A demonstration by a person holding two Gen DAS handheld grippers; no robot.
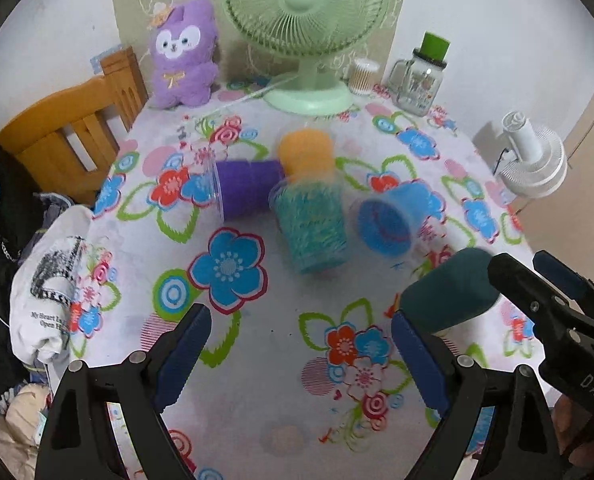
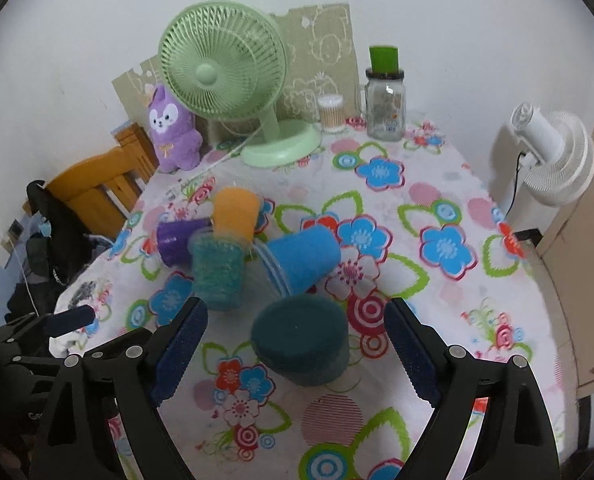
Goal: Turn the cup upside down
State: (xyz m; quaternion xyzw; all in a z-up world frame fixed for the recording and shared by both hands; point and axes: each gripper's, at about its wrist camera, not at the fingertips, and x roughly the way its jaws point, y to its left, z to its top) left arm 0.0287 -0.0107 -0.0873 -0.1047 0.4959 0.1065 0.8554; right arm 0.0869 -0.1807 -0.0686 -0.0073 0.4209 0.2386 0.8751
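Five cups on a flower-patterned surface. Dark teal cup standing upside down near the front edge, flat base up, directly between the spread fingers of the right tool, neither blue pad touching it as far as visible. Same dark teal cup seen blurred in the left wrist view, just beside the right-hand pad of the left tool and next to the black frame of the other tool entering from the right. Left tool wide apart, gripping nothing, only tablecloth between its pads. Further back, a loose cluster: blue cup lying on its side, mouth toward the front-left; speckled turquoise cup tilted, leaning by the orange cup; purple cup on its side at the left of the group, touching the turquoise one. Along the wall, a green desk fan, a purple plush toy, a jar of cotton swabs and a glass jar with a green lid. White fan off the right edge of the surface, wooden chair at the left, white printed cloth draped over the left edge.
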